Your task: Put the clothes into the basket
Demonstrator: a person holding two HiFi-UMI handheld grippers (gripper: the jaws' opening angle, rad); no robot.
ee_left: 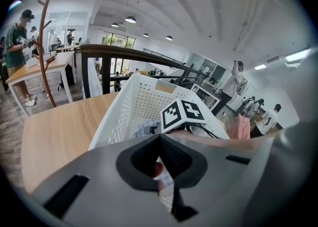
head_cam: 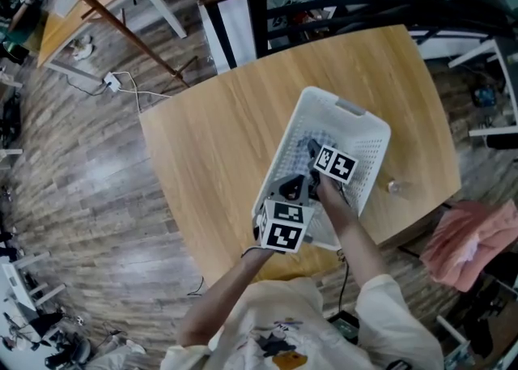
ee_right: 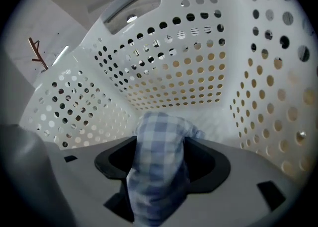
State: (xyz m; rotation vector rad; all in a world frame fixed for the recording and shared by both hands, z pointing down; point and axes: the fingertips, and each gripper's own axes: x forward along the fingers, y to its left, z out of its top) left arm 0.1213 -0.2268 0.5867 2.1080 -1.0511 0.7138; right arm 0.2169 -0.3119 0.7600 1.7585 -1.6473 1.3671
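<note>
While the right gripper [ee_right: 161, 144] is hanging wide open inside the basket [ee_right: 194, 82] with the checked cloth [ee_right: 159, 176] loose between its jaws, the left gripper [ee_left: 160, 144] is pinching the basket's near rim.

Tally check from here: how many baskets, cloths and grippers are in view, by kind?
white perforated basket: 1
blue checked cloth: 1
pink cloth, off the table: 1
grippers: 2, left gripper and right gripper
Total: 5
</note>
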